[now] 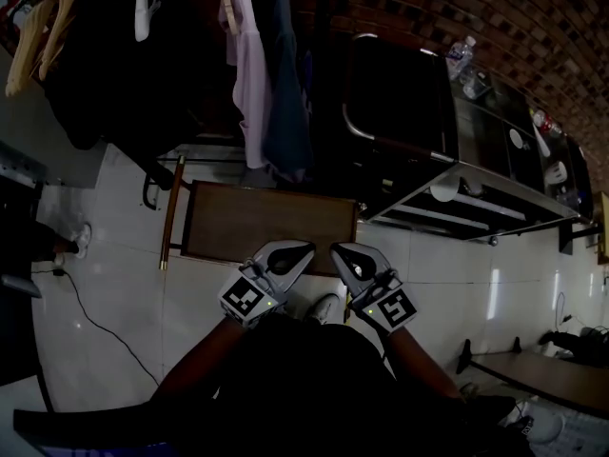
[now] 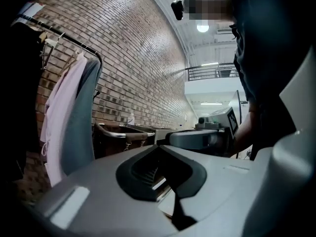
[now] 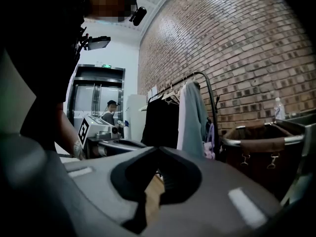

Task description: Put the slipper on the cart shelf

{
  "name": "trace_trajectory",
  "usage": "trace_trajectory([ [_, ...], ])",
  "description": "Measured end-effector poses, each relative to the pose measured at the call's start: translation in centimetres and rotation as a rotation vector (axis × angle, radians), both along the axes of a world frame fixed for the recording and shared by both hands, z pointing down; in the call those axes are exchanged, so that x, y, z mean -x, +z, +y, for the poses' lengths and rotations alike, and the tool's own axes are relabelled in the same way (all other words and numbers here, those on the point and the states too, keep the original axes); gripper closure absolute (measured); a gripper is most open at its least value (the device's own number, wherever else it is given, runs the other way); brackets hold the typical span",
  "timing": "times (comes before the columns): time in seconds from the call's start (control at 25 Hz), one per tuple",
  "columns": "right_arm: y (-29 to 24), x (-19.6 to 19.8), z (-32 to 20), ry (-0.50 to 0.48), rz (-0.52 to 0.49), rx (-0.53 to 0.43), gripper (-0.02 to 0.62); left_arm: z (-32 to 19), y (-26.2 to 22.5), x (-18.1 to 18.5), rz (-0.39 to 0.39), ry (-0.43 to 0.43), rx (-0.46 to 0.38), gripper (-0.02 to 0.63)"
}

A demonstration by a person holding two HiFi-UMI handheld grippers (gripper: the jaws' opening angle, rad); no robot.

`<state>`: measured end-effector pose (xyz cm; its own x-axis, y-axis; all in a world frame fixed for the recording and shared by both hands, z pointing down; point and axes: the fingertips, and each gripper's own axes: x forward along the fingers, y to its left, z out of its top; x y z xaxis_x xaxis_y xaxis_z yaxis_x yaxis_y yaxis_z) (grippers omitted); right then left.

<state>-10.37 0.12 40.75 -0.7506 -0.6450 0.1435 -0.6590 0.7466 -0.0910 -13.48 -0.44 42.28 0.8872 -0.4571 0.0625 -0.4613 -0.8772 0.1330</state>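
Observation:
I hold both grippers close to my body, low in the head view, their tips angled toward each other. My left gripper (image 1: 301,252) (image 2: 159,147) is shut with nothing between its jaws. My right gripper (image 1: 341,252) (image 3: 159,149) is shut and empty too. A pale shoe-like shape (image 1: 324,307) lies on the floor just below them; I cannot tell whether it is the slipper. The metal cart (image 1: 476,219) with its shelves stands to the right. Its dark brown bin (image 1: 400,93) (image 2: 117,135) (image 3: 261,143) sits at the near end.
A low brown wooden platform (image 1: 268,223) lies on the tiled floor ahead. A clothes rack with hanging garments (image 1: 249,74) (image 3: 190,117) stands beyond it against a brick wall. A cable (image 1: 95,324) and a shoe (image 1: 82,240) lie left. Bottles (image 1: 461,57) stand on the cart top. A person (image 3: 109,113) stands far off.

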Motion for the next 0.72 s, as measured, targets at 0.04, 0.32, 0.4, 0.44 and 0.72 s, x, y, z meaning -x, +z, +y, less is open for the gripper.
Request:
trace_trajectory([
  [0.04,0.0,-0.2,0.1,-0.005,-0.002,-0.002,0.595,0.1,0.3,-0.3,-0.007,-0.001,-0.002,0.603],
  [0.32,0.2,-1.3,1.4,-0.034,-0.009,0.0,0.595,1.2,-0.4,-2.4,-0.01,0.008,0.009,0.603],
  [0.4,0.3,-1.5,1.6,-0.033,-0.004,0.003,0.595,1.5,-0.4,-2.6,-0.003,0.01,0.003,0.603],
  [0.44,0.4,-1.6,1.6,-0.032,-0.004,0.003,0.595,1.6,-0.3,-2.6,-0.003,0.012,-0.001,0.603],
  [0.72,0.9,-1.3,2.5,-0.007,-0.005,0.003,0.595,2.6,0.1,-2.0,-0.012,0.024,-0.024,0.603],
])
